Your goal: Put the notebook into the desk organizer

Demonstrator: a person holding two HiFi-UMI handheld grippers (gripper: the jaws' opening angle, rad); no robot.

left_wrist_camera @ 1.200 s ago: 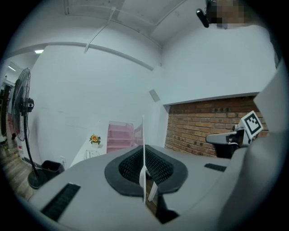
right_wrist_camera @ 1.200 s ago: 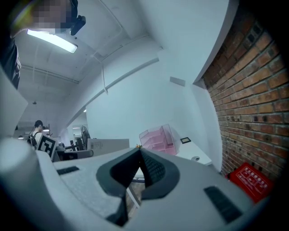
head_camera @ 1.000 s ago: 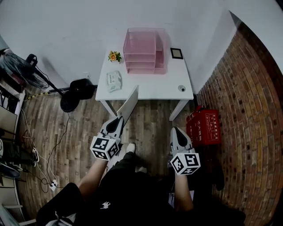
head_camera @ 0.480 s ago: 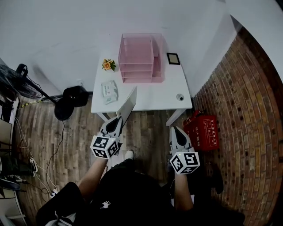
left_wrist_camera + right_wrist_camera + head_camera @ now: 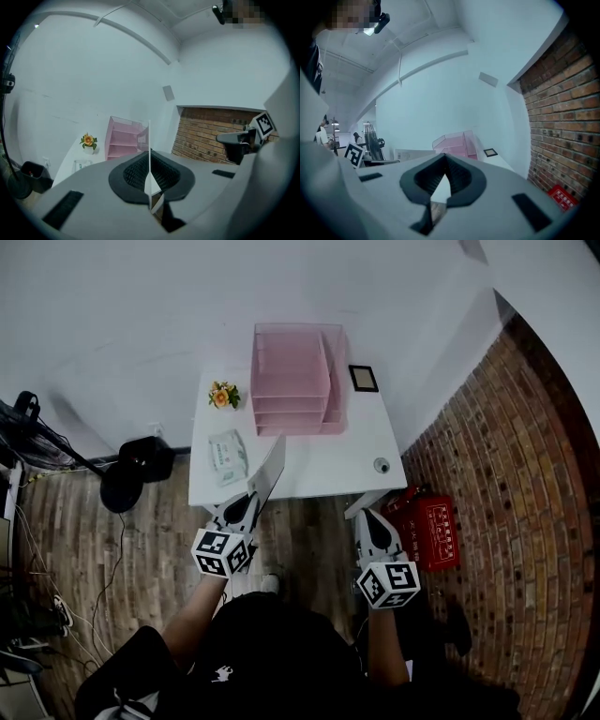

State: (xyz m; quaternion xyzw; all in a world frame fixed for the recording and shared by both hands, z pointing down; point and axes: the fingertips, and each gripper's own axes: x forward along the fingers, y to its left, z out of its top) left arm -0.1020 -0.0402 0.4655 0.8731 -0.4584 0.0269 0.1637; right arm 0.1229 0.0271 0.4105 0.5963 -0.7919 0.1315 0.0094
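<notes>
The notebook (image 5: 268,471), thin and white, stands on edge, tilted up over the table's front edge, with my left gripper (image 5: 249,501) shut on its near end. In the left gripper view it shows as a thin upright line (image 5: 149,150) pinched between the jaws. The pink desk organizer (image 5: 291,377) with stacked trays stands at the back of the white table (image 5: 319,457), beyond the notebook; it also shows in the gripper views (image 5: 124,139) (image 5: 457,142). My right gripper (image 5: 371,518) hangs before the table's right front corner, shut, with nothing in it.
On the table are a small flower pot (image 5: 221,395), a tissue pack (image 5: 228,446), a framed picture (image 5: 363,378) and a small round object (image 5: 381,465). A red crate (image 5: 433,531) sits by the brick wall at the right. A fan base (image 5: 133,474) and cables lie left.
The table and organizer have come nearer and shifted slightly left in the head view. Both grippers keep their places in it, and the notebook now reaches over the table's front edge.
</notes>
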